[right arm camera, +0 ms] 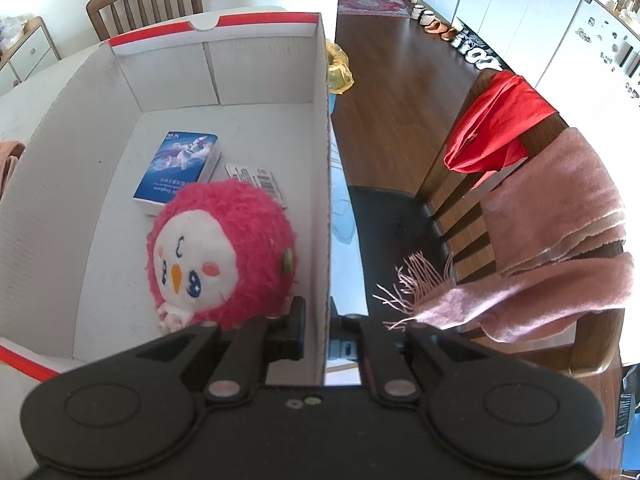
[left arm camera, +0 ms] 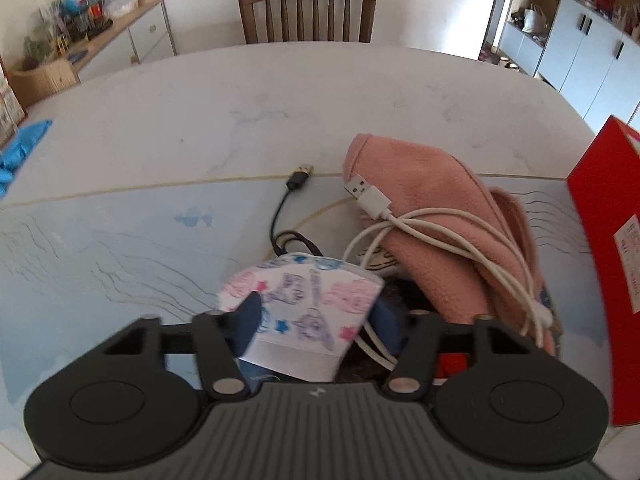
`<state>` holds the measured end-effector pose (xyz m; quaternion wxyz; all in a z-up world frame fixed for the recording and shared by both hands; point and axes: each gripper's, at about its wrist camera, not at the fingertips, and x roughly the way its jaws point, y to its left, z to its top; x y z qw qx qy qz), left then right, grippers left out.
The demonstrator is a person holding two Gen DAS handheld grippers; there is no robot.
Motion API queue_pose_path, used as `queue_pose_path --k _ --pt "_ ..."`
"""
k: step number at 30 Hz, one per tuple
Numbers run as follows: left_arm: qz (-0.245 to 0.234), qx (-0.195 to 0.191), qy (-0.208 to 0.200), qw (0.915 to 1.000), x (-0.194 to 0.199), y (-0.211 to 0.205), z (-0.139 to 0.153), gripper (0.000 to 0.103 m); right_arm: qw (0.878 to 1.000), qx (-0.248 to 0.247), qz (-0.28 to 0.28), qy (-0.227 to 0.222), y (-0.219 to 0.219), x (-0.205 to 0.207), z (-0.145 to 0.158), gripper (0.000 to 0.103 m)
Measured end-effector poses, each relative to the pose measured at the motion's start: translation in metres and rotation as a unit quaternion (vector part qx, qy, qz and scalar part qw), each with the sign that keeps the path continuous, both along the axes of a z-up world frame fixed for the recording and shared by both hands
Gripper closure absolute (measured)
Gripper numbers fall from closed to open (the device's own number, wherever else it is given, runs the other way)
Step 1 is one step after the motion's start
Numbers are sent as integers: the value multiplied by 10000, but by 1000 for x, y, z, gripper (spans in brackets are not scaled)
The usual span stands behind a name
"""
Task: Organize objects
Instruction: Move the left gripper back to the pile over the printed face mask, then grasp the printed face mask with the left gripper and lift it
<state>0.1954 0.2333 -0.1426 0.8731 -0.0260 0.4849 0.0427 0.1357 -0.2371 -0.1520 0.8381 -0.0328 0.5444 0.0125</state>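
In the left wrist view, a folded face mask (left arm camera: pixel 304 292) printed in pink and blue lies on a pile on the table, and my left gripper (left arm camera: pixel 316 320) is shut on it, one finger at each side. Behind it lie a pink fleece cloth (left arm camera: pixel 432 240), a white USB cable (left arm camera: pixel 376 200) and a black cable (left arm camera: pixel 296 180). In the right wrist view, my right gripper (right arm camera: pixel 318 332) is shut on the right wall of a red-and-white cardboard box (right arm camera: pixel 324 200). Inside the box are a pink plush bird (right arm camera: pixel 224 256), a blue packet (right arm camera: pixel 176 168) and a barcode card (right arm camera: pixel 260 180).
The box's red side (left arm camera: pixel 600 240) stands at the table's right edge. A wooden chair (left arm camera: pixel 308 12) faces the far side, and a blue cloth (left arm camera: pixel 20 152) lies at the left. Beside the box, another chair (right arm camera: pixel 440 184) carries a pink scarf (right arm camera: pixel 560 216) and a red cloth (right arm camera: pixel 496 120).
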Motion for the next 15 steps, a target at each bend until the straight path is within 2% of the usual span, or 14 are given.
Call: queue_pose_path --k 2,7,12,15 --pt "6 -108 -33 9999 -1 1 2 64 10000 12 -16 -2 0 0 0 95" --pt "82 -336 -83 9994 -5 2 6 87 10000 5 -20 -3 0 0 0 95" --pt "191 -543 -247 9980 -12 7 20 91 10000 14 -31 -8 -1 0 0 95" --pt "131 -442 -360 9983 -18 8 29 94 10000 13 -34 -17 -2 0 0 95"
